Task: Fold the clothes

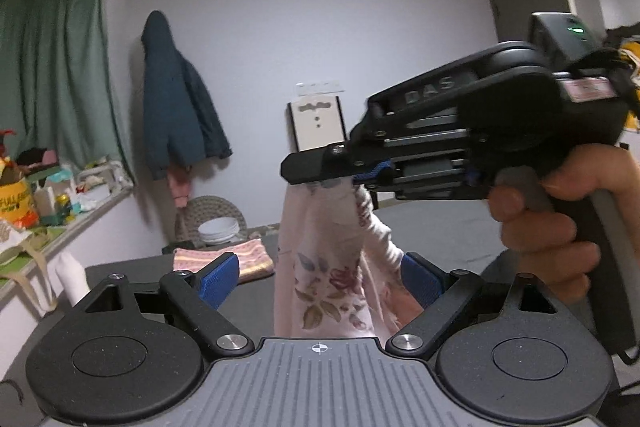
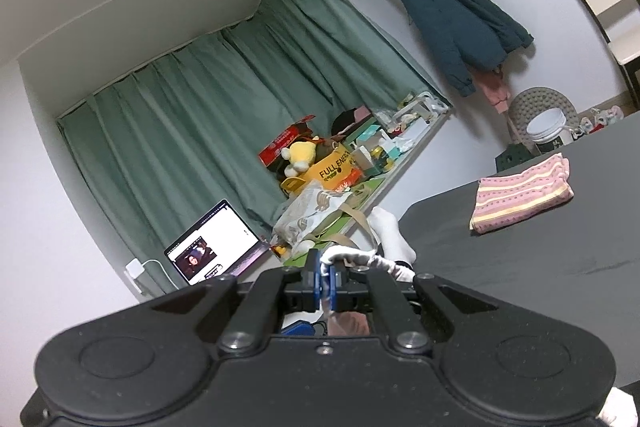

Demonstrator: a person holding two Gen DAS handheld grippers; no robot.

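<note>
A pale pink floral garment point(image 1: 332, 267) hangs in the air in the left wrist view, pinched at its top by my right gripper point(image 1: 352, 179), which a hand point(image 1: 560, 227) holds at the right. My left gripper point(image 1: 320, 279) is open, its blue pads point(image 1: 218, 277) standing on either side of the hanging cloth without closing on it. In the right wrist view my right gripper point(image 2: 326, 277) is shut on a white edge of the floral garment point(image 2: 352, 255). A folded pink striped cloth point(image 2: 520, 193) lies on the dark grey bed point(image 2: 520, 267).
A dark blue jacket point(image 1: 176, 99) hangs on the wall. A cluttered windowsill point(image 2: 360, 155) with boxes and a yellow plush toy runs below green curtains point(image 2: 200, 131). An open laptop point(image 2: 216, 243) sits left of the bed. A white bucket point(image 2: 548, 131) stands by a round wicker piece.
</note>
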